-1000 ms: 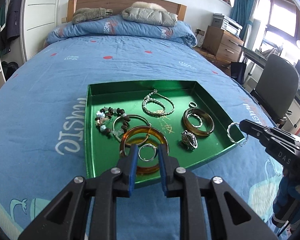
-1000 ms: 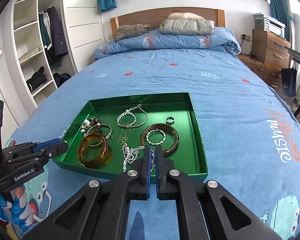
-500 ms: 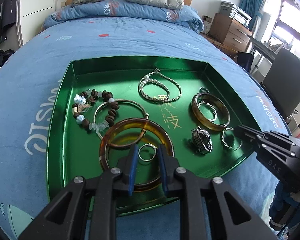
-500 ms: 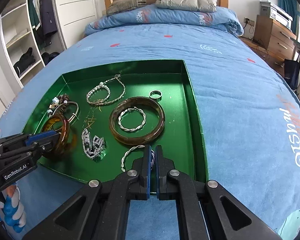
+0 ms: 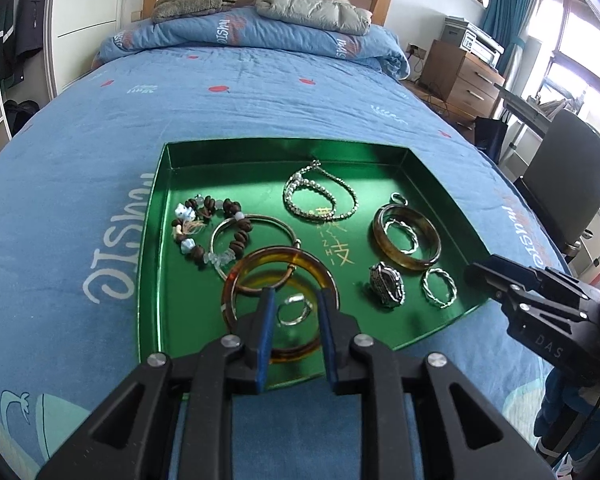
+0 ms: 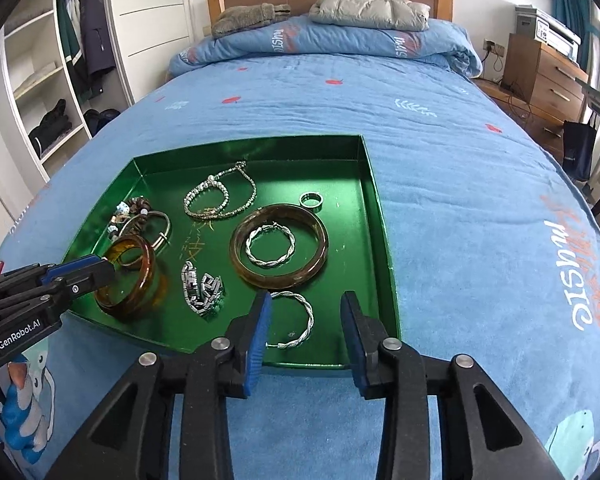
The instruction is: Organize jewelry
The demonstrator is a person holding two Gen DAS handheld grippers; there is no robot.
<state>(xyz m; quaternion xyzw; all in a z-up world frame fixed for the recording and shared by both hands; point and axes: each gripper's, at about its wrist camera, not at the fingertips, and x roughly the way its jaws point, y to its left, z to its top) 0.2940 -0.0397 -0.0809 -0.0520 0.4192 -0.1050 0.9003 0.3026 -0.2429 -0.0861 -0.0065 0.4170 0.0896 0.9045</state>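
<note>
A green tray (image 5: 284, 156) of jewelry lies on the blue bed. My left gripper (image 5: 296, 294) hovers over the amber bangle (image 5: 280, 256) at the tray's near left, its blue pads shut on a small silver ring (image 5: 294, 300). My right gripper (image 6: 307, 298) stands at the tray's (image 6: 380, 216) near right corner. Its jaws are opening, and the pads are clear of the twisted silver hoop (image 6: 310, 316) that lies on the tray floor below them. The same hoop (image 5: 425, 286) shows in the left wrist view beside the right gripper's fingertips (image 5: 480, 274).
The tray also holds a brown bangle (image 6: 320, 248) around another twisted hoop, a small ring (image 6: 311, 200), a silver chain bracelet (image 5: 320, 200), a beaded bracelet (image 5: 204, 220) and a link bracelet (image 5: 386, 288). A chair (image 5: 572, 168) stands right of the bed, shelves (image 6: 40, 100) left.
The right jaws have opened and the twisted hoop they held now lies in the tray. Both grippers have come in over the tray; the silver ring stays between the left pads.
</note>
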